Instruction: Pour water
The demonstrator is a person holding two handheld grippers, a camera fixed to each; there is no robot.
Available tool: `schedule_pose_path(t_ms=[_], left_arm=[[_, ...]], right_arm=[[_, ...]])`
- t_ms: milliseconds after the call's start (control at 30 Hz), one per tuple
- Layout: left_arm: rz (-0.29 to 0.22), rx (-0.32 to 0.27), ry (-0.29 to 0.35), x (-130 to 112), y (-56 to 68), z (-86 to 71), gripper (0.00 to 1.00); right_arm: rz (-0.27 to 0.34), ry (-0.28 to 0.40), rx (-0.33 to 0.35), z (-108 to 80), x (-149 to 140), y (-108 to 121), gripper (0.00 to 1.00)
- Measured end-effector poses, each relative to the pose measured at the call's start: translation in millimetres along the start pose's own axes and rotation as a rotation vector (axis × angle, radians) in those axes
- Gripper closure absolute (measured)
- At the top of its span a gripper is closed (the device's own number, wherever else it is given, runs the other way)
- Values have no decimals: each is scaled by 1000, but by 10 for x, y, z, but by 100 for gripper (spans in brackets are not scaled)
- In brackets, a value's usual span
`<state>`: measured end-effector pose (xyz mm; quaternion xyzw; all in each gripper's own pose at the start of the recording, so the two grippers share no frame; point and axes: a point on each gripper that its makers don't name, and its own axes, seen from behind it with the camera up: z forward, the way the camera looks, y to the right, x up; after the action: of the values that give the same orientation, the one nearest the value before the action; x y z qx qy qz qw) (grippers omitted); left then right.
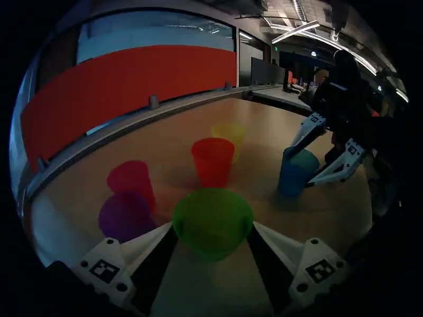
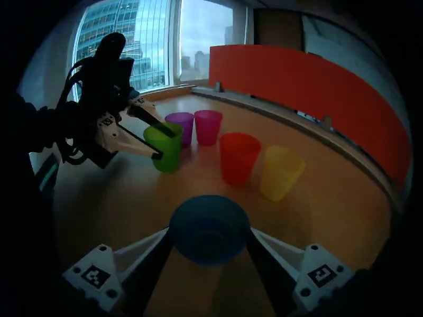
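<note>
Fingers (image 1: pixel 140 245) of the left gripper (image 1: pixel 212 227) close in on a green cup (image 1: pixel 212 211) from both sides at the bottom centre of the left gripper view, each inner edge against the cup's wall, so the cup is gripped. It stands upright with its open mouth facing up; I cannot make out any water inside it. In the right gripper view the same left gripper (image 2: pixel 164 141) shows at the left of the frame, a hand behind it, its two fingers bracketing the green cup (image 2: pixel 165 150) near the rim.

At the bottom centre of the right gripper view, the right gripper (image 2: pixel 209 231) grips a blue cup (image 2: pixel 209 227) the same way, a finger pressed on either side, the cup upright. In the left gripper view that right gripper (image 1: pixel 299 168) sits at the right of the frame around the blue cup (image 1: pixel 296 177), whose base looks to be on or just above the wooden table (image 1: pixel 264 121); I cannot tell which.

Four more cups stand on the table (image 2: pixel 132 195) between the two. A red cup (image 1: pixel 212 161) is just above the green one in the left gripper view, with a yellow cup (image 1: pixel 230 134) close behind it. A pink cup (image 1: pixel 132 179) and a purple cup (image 1: pixel 124 214) stand side by side at the lower left. An orange-red partition (image 1: pixel 121 84) runs along the table's far edge, and tall windows (image 2: pixel 127 47) fill the upper left of the right gripper view
</note>
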<state>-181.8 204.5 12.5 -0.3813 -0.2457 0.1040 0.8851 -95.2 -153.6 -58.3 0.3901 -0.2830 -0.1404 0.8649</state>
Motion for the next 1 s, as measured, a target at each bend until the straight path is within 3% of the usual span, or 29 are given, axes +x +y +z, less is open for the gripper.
schedule_pose_path(t_ms=[400,1000], left_arm=[[0,19,40,81,14,-184,14],[0,53,162,457,77,-610,14]], right_arm=[[2,34,-19,-35,128,-1,9],[-15,212,-39,-394,872,-90,9]])
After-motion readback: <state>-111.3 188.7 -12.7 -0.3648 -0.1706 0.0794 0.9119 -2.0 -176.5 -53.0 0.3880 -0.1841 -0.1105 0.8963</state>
